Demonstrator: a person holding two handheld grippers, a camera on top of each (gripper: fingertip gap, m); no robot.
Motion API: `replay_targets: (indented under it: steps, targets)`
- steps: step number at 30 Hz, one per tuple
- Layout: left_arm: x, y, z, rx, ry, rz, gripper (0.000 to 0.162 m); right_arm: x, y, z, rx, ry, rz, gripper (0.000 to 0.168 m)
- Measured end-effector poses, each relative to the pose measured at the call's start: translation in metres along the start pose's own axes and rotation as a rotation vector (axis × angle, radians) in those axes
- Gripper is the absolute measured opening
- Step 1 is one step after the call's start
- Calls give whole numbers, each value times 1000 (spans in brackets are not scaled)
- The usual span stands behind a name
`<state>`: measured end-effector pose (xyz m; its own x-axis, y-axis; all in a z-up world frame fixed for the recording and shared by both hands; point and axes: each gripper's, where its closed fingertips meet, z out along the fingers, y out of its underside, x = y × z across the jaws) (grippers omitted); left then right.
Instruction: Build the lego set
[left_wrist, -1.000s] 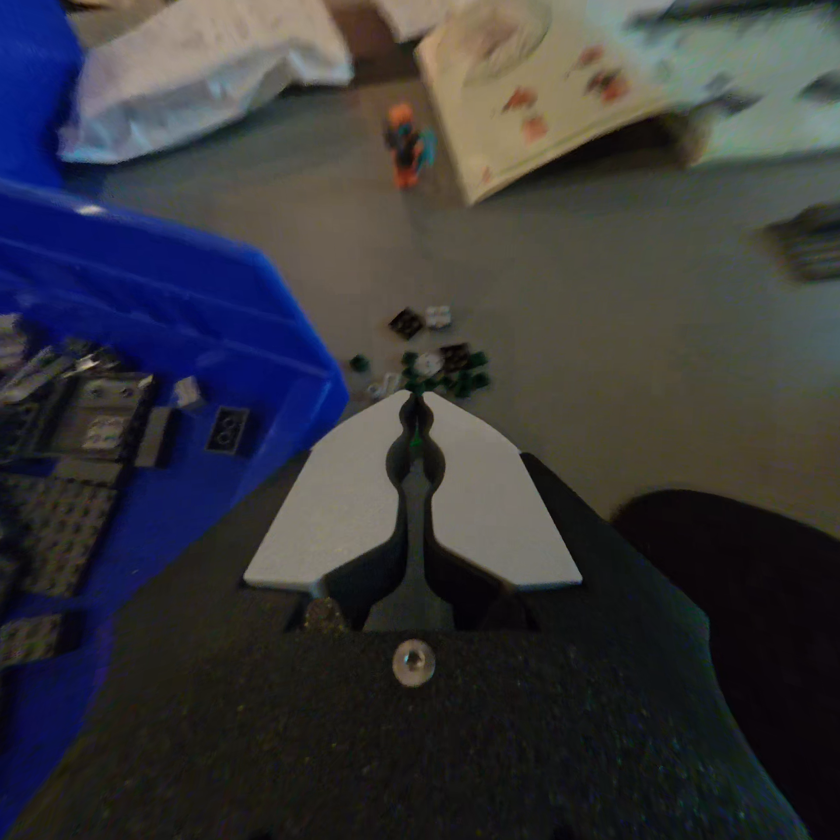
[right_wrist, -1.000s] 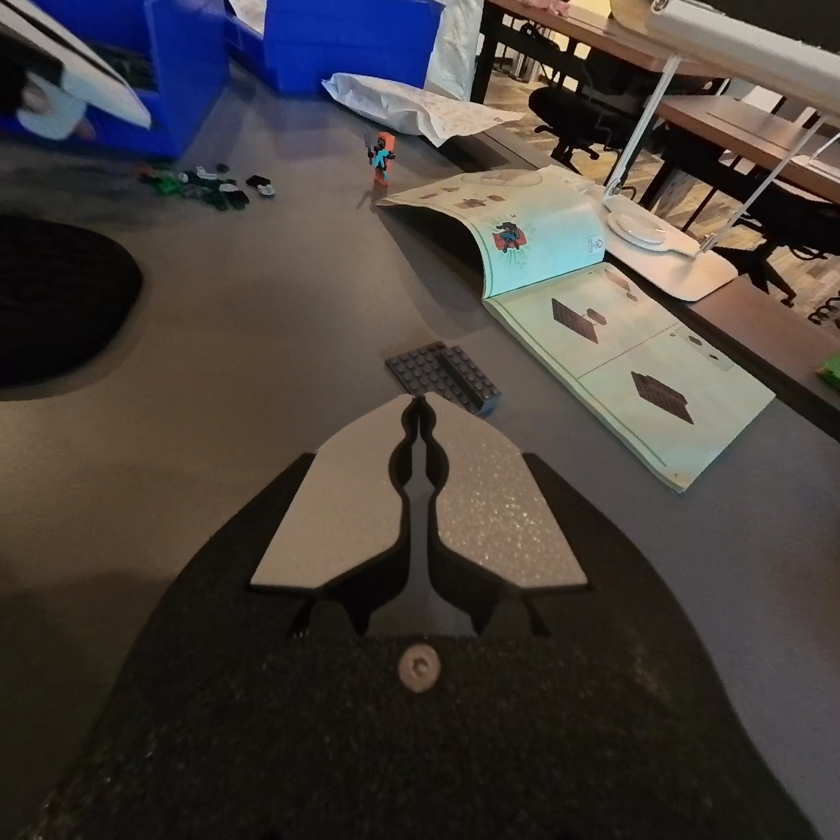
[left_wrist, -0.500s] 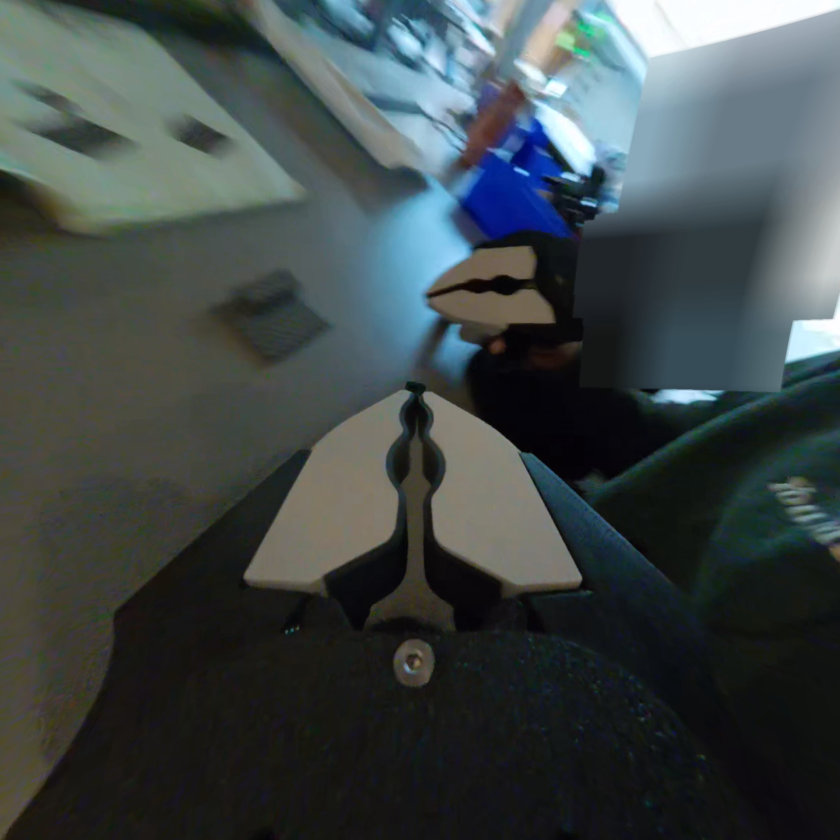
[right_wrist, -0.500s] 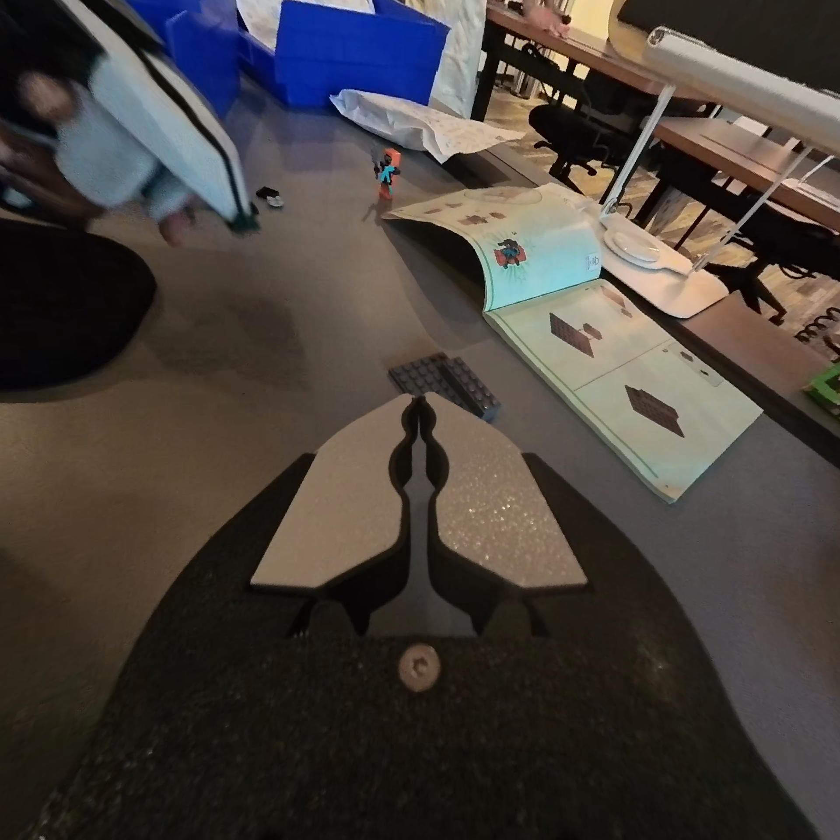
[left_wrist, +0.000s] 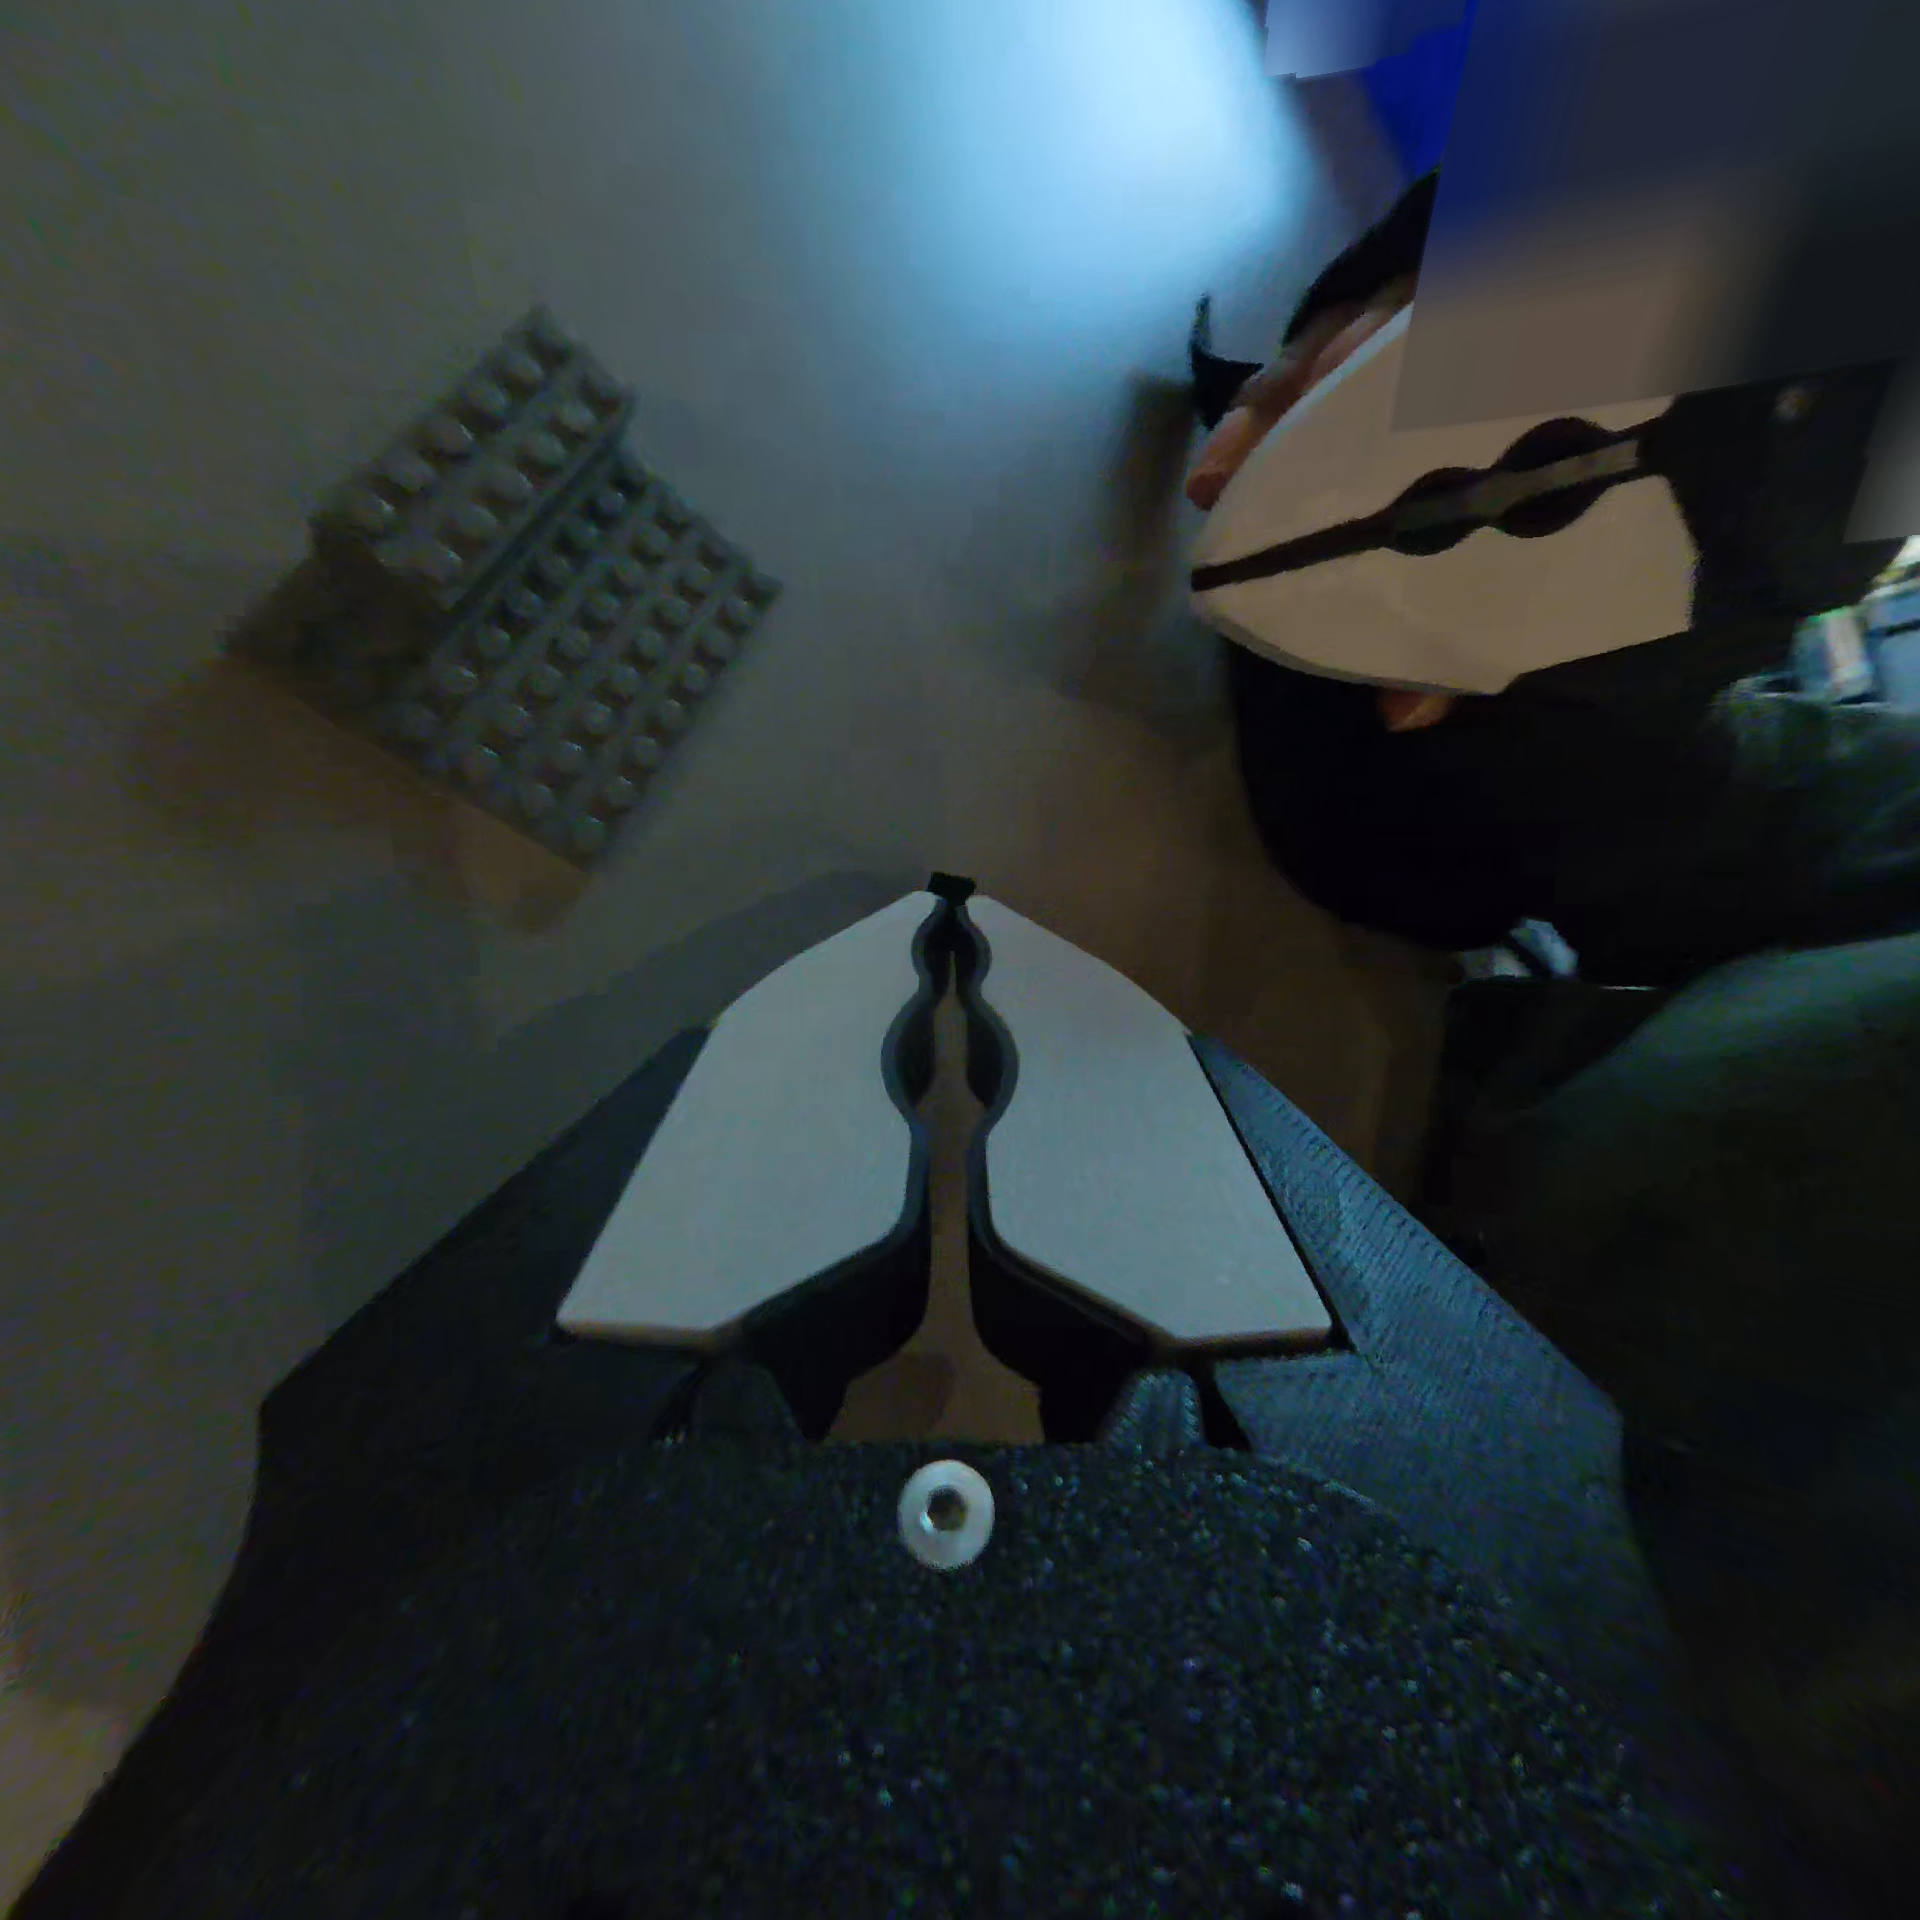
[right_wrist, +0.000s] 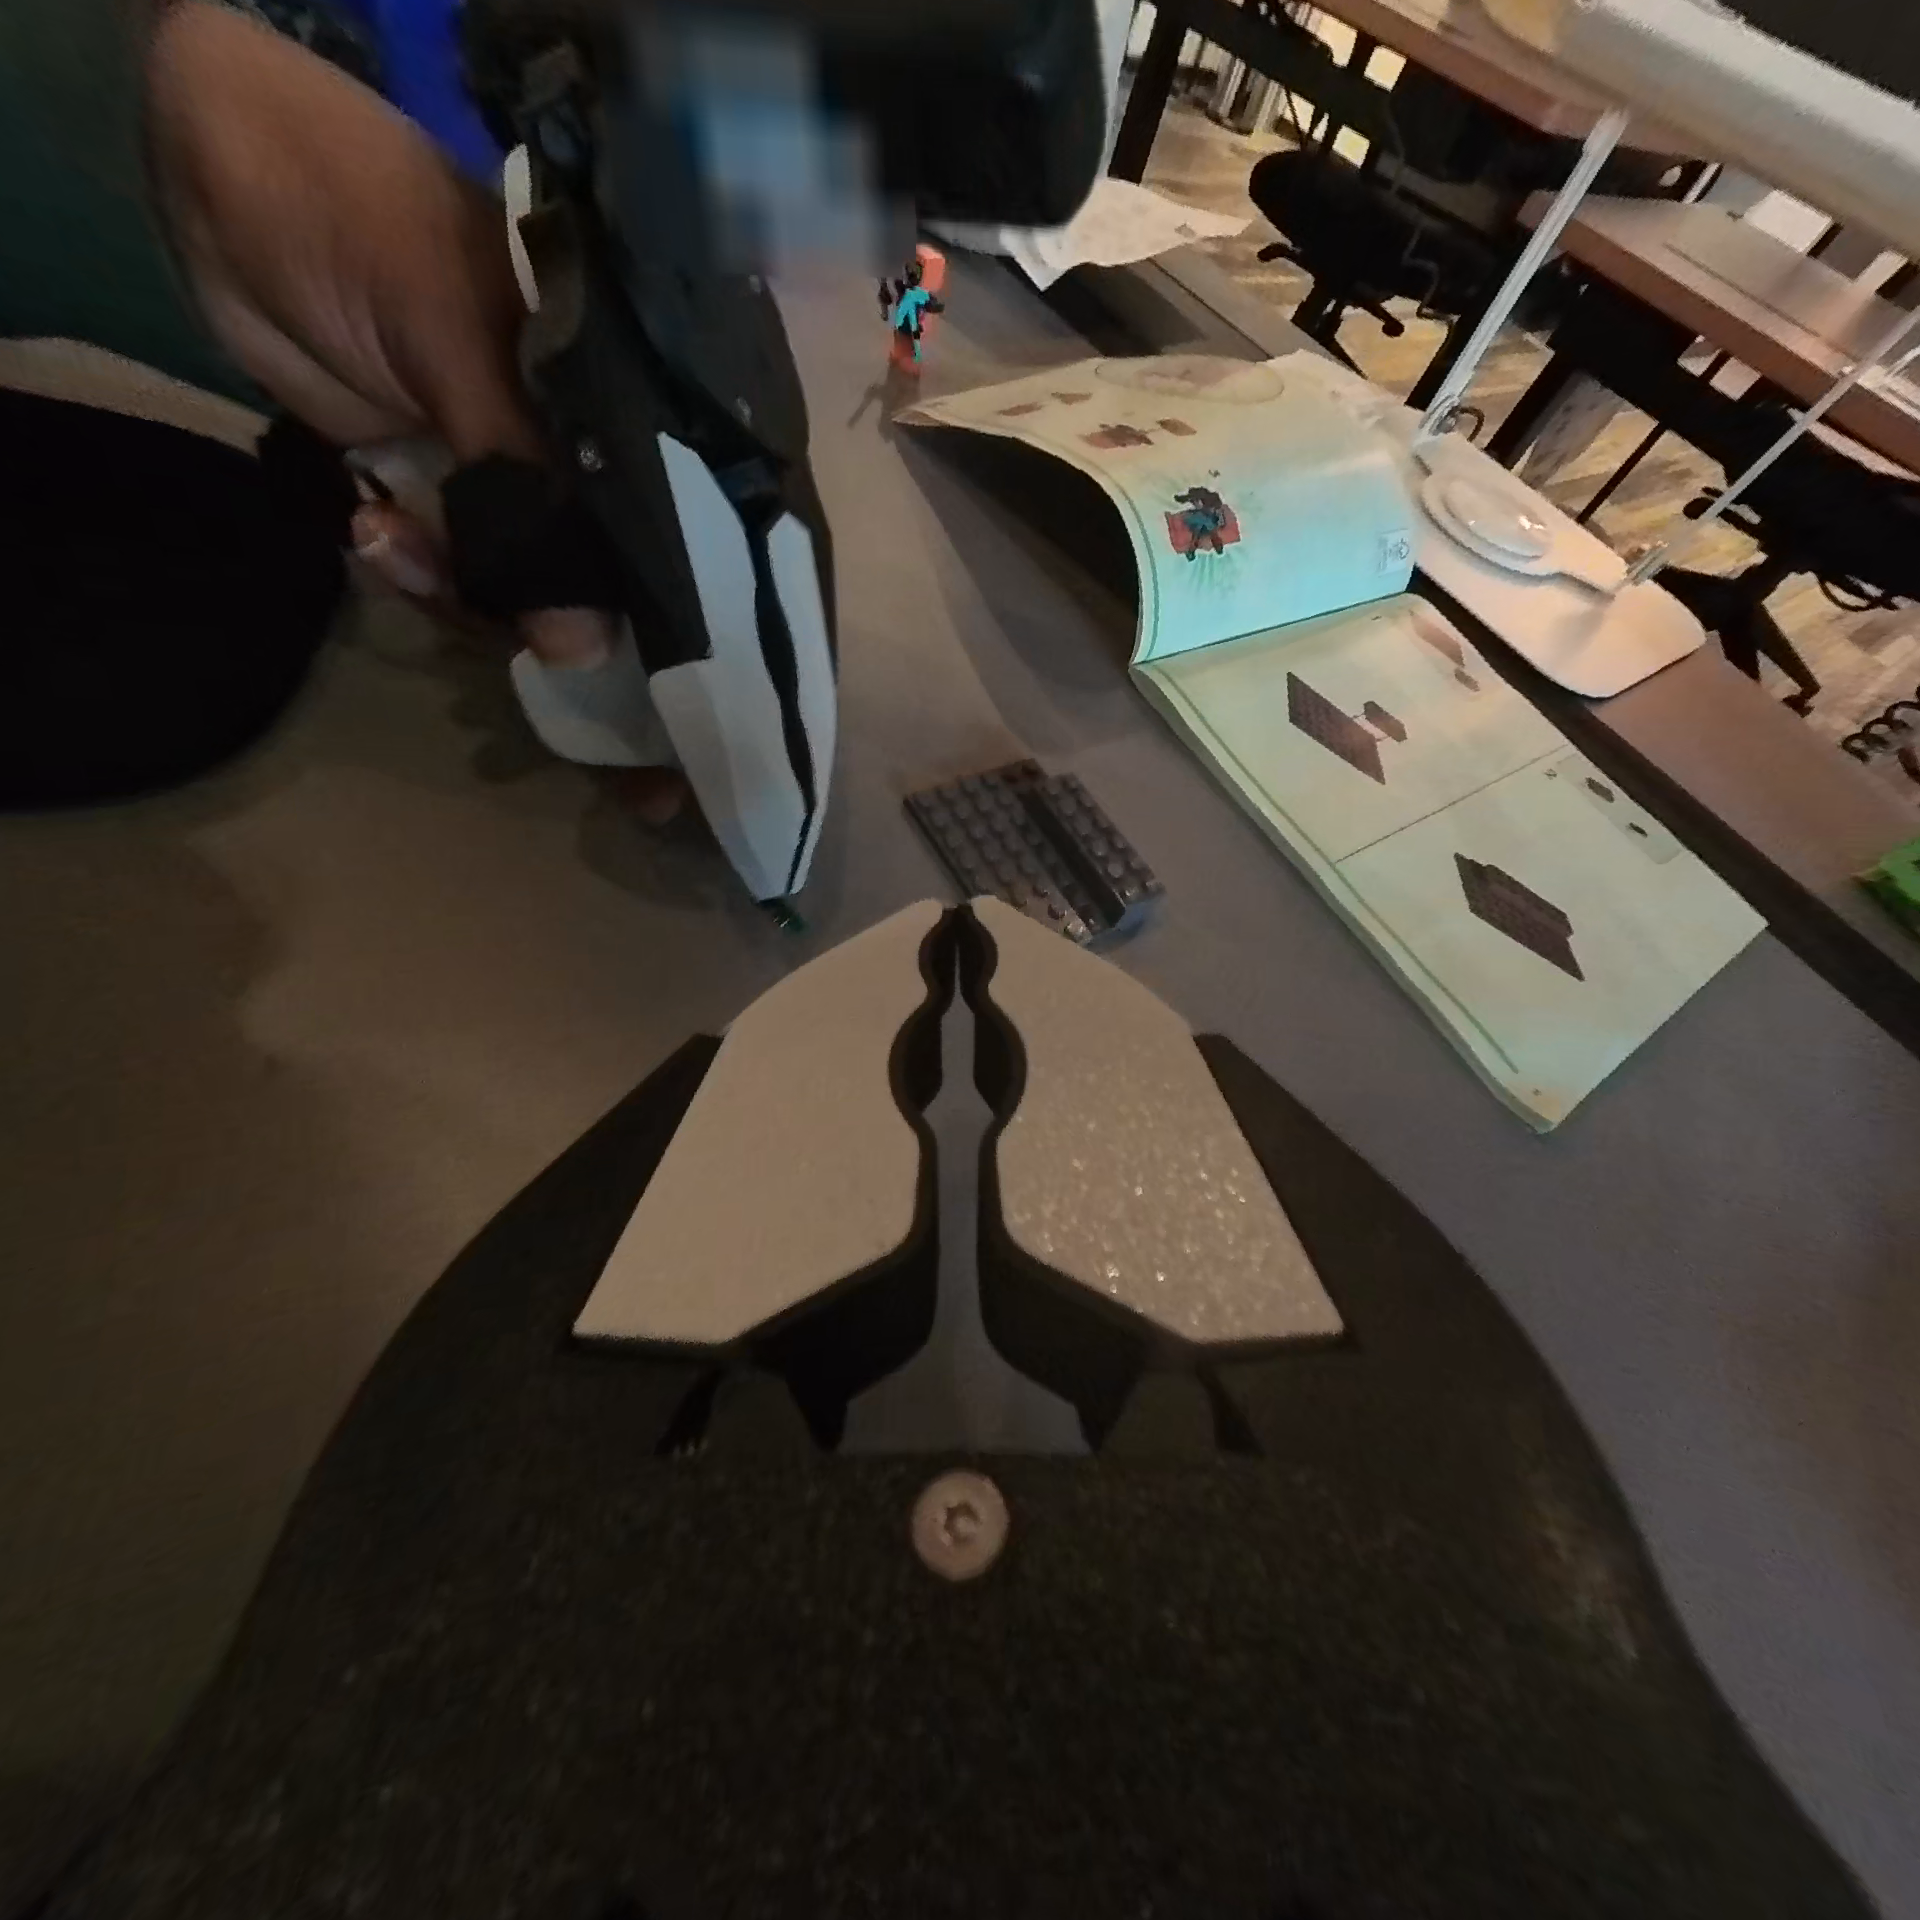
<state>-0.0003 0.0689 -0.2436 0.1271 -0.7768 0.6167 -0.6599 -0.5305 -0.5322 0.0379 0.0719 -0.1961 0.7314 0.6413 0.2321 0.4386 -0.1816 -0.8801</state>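
Note:
A dark grey studded plate (left_wrist: 509, 592) with a raised strip of bricks along one side lies on the grey table. My left gripper (left_wrist: 951, 909) is shut on a small dark piece (left_wrist: 951, 885) pinched at its very tips. It hovers just beside the plate, tips pointing down. In the right wrist view the left gripper (right_wrist: 784, 902) stands to the left of the plate (right_wrist: 1023, 852), held by a hand. My right gripper (right_wrist: 958, 912) is shut and empty, just short of the plate's near edge. It also shows in the left wrist view (left_wrist: 1205, 577).
An open instruction booklet (right_wrist: 1403, 748) lies right of the plate. A small orange and teal figure (right_wrist: 914, 307) stands behind. A white lamp base (right_wrist: 1538, 582) sits at the table's right edge. A black round object (right_wrist: 135, 603) lies at left. Tip to tip, the grippers are about 7 cm apart. My left tips are roughly 15 cm from the black round object (right_wrist: 135, 603).
My left gripper has swung away from the pile of small pieces by the blue bin, carrying the small dark piece, and now hovers beside the grey plate. The right gripper has barely moved.

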Motion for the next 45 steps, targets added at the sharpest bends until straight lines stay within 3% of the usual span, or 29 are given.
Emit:
replay_targets:
  steps: [1, 13, 25, 31, 38, 45]
  targets:
    - [-3, -1, -1, -4, -26, 18, 1, 0, 1, 1, -4, -2, 2, 0]
    - [-13, -13, -31, 50, -238, 288, 28, -13, 14, 14, -107, -64, -57, 4]
    - [34, -5, -24, 165, -97, 476, 28, -37, -7, 33, -65, -170, -200, 17]
    - [39, -10, -31, 198, -107, 494, 27, -44, -9, 32, -33, -173, -236, 5]
    - [25, -6, -36, 186, -186, 553, 27, -59, 12, 30, -229, -404, 126, 5]
    - [5, 13, -24, 70, -337, 717, 25, -52, 26, 38, -366, -448, 320, 20]
